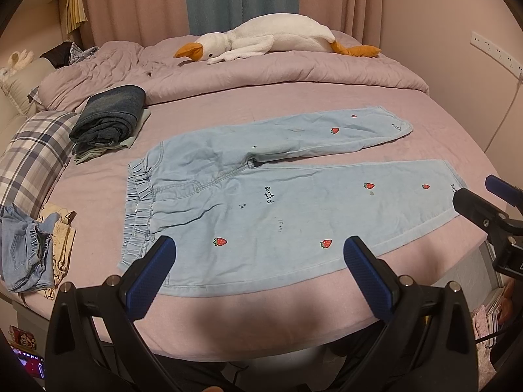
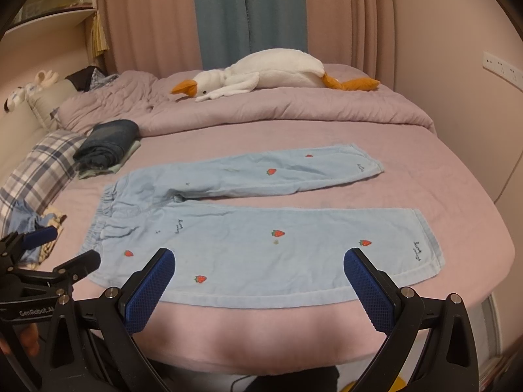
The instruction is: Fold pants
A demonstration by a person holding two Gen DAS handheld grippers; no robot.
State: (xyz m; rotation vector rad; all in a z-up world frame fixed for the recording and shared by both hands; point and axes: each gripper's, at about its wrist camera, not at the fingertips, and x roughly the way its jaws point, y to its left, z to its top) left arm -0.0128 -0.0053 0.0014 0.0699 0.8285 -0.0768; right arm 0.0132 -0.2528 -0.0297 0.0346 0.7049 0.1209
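On the pink bed sheet in front of you, the light-blue strawberry pants lie spread flat and unfolded, waistband to your left and both legs running to your right, the far leg angled away from the near one. Nothing here serves as a container, so look to the piles instead.

Your left gripper hangs just above the near edge of the pants with its blue pads spread wide and nothing between them. Your right gripper is likewise wide apart and empty, hovering over the near leg's lower hem side. Neither touches the fabric, as far as the views show.

To your left, a stack of folded dark jeans rests on a pale green garment, beside a plaid pillow. Nearer the left edge sits a crumpled heap with denim shorts on top. Behind the pants, a rumpled mauve duvet crosses the bed, and a white goose plush toy lies on it, well apart from the pants. Pink and teal curtains hang behind.
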